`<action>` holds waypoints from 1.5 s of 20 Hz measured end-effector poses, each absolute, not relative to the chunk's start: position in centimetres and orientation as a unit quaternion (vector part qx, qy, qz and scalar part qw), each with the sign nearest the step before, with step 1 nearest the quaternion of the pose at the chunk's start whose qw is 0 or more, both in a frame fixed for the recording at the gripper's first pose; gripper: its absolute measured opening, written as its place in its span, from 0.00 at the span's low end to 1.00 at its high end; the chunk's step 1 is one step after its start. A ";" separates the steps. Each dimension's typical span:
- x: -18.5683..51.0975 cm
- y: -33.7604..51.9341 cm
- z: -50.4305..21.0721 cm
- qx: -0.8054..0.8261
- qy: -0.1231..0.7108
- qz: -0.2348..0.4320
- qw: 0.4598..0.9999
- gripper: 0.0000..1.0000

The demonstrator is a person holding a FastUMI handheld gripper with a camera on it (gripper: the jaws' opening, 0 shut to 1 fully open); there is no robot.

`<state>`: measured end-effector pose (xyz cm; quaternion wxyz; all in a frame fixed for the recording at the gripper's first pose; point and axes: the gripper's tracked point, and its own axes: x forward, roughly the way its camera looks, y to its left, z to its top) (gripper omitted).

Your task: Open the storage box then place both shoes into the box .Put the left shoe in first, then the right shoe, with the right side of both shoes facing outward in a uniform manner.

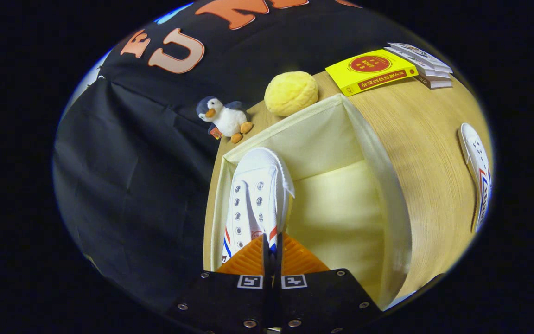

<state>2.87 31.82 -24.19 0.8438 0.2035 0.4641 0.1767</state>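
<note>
Gripper view looks down over the two ribbed orange fingers point(295, 260) of the gripper point(271, 257), which are pressed close with only a thin slit between them, pinching the rear edge of a white canvas shoe point(255, 199). That shoe has a smooth rubber toe cap, rows of metal eyelets, and red and blue stripes along its side near the fingers; it hangs toe-forward inside the open storage box point(378, 162), close to the box's left wall. The box is a soft, square-cornered fabric bin in pale cream, with a woven-looking cloth rim and a plain yellowish floor showing to the right of the shoe. It stands on a light wood-grain desk point(424, 139). Well apart from the box on the right, the second white shoe point(476, 176) lies on the desk, showing its eyelets and a red and blue striped side. Beyond the box sit a round, bumpy yellow plush ball point(291, 93) and a small fluffy penguin toy point(224, 118) with orange beak and feet. Farther back lie a flat yellow book point(371, 70) and a short stack of white books point(427, 65).
</note>
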 end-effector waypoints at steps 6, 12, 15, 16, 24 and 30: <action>2.4 31.9 -27.3 0.142 0.493 0.154 0.845 0.05; 3.4 31.8 -23.9 0.171 0.462 0.176 0.852 0.57; 3.3 31.0 -22.4 0.189 0.452 0.186 0.852 0.81; 3.1 31.1 -21.5 0.203 0.447 0.195 0.849 0.91; 3.4 27.8 -14.5 0.234 0.395 0.238 0.856 0.98; 4.3 19.8 -13.1 0.227 0.371 0.208 0.876 0.98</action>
